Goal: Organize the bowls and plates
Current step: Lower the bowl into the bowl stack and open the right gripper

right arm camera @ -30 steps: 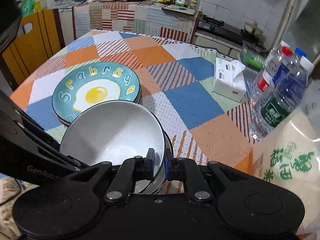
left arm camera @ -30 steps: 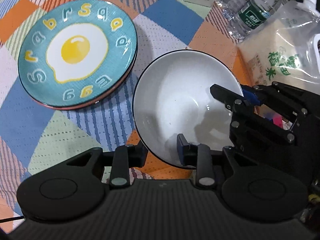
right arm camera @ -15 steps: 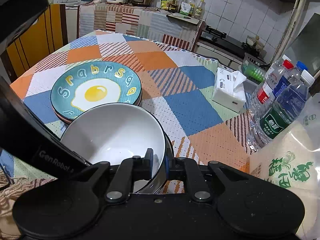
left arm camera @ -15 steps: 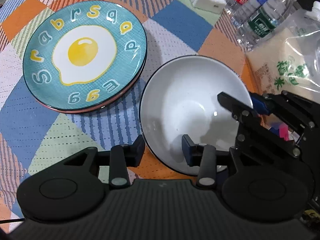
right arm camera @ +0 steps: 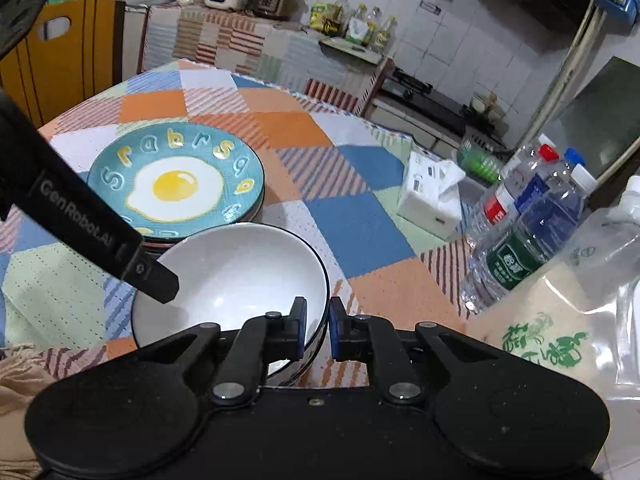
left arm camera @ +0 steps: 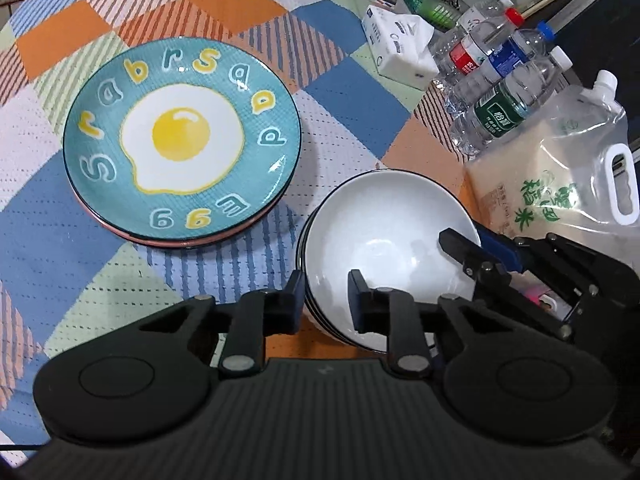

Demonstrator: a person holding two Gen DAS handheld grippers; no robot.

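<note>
Left wrist view. Finds the top bowl (left arm camera: 384, 224) seated level in the bowl stack (left arm camera: 301, 256), just right of and below the egg plate (left arm camera: 180, 136), near it but not touching. Compared with a second ago: then tipped, mouth turned toward the camera; now nested, several rims showing one under another. Judged as placement all but done, release pending. Left gripper (left arm camera: 324, 300) has just been narrowing its jaws, with the stack's near rim between them, one finger outside the wall and one inside the bowl. Cannot tell whether the pads press. Right gripper (left arm camera: 476, 242) is pinched on the far-right rim.

Right wrist view. Confirms the right gripper (right arm camera: 318, 326) nearly closed, clamped on the top bowl's (right arm camera: 240, 272) near rim, one pad inside and one outside. Places the bowl directly in front of the egg plate (right arm camera: 176, 184), well apart from the water bottles (right arm camera: 520, 232).

Orientation: mouth up, base down. Round in plan, so no long axis; symmetry axis close to vertical.
</note>
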